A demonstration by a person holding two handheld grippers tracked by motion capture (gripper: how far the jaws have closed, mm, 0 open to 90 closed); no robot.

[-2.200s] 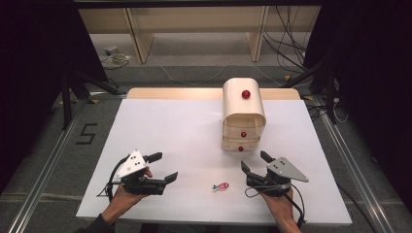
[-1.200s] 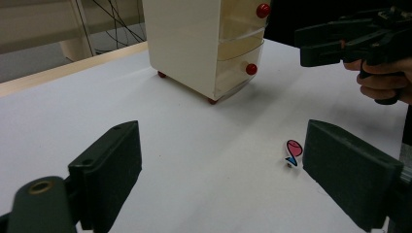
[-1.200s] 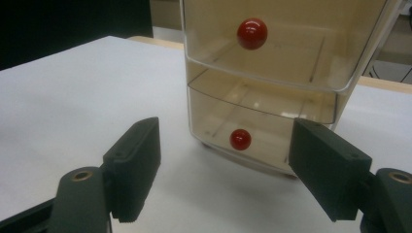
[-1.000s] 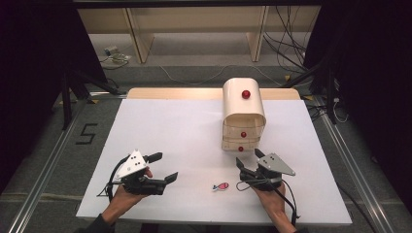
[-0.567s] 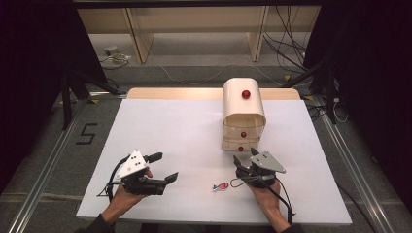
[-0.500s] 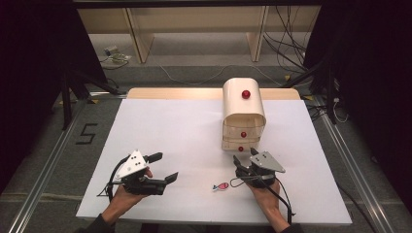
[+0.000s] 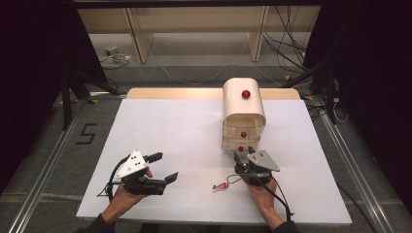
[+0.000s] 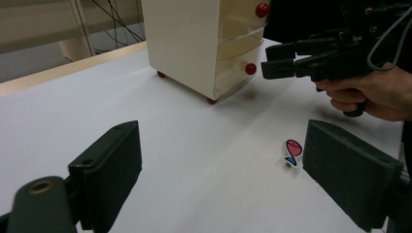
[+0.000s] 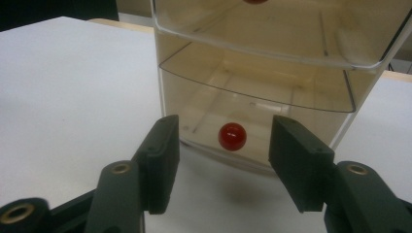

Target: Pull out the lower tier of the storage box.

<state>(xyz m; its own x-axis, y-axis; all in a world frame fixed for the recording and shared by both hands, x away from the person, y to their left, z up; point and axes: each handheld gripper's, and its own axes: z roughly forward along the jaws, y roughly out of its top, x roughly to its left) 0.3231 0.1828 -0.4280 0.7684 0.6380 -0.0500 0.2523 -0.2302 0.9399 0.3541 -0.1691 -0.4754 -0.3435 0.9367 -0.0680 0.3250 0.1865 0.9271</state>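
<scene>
Bottom drawer knob sits between right claw jaws.

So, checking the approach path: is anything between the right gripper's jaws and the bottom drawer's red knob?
No. In the right gripper view the open right gripper faces the red knob across bare white table.

Drawer unit: cream shell, smooth plastic with a satin sheen; drawer fronts clear, slightly yellowed plastic, glossy. Bottom knob red, high gloss, shows a highlight. Table cover white, matt, looks like paper or sheet; bare wood edge at the far side, light and smooth. Both grippers: right gripper and left gripper have matt black plastic jaws, brass-coloured metal inserts. Small sticker-like piece pink and blue, glossy.
</scene>
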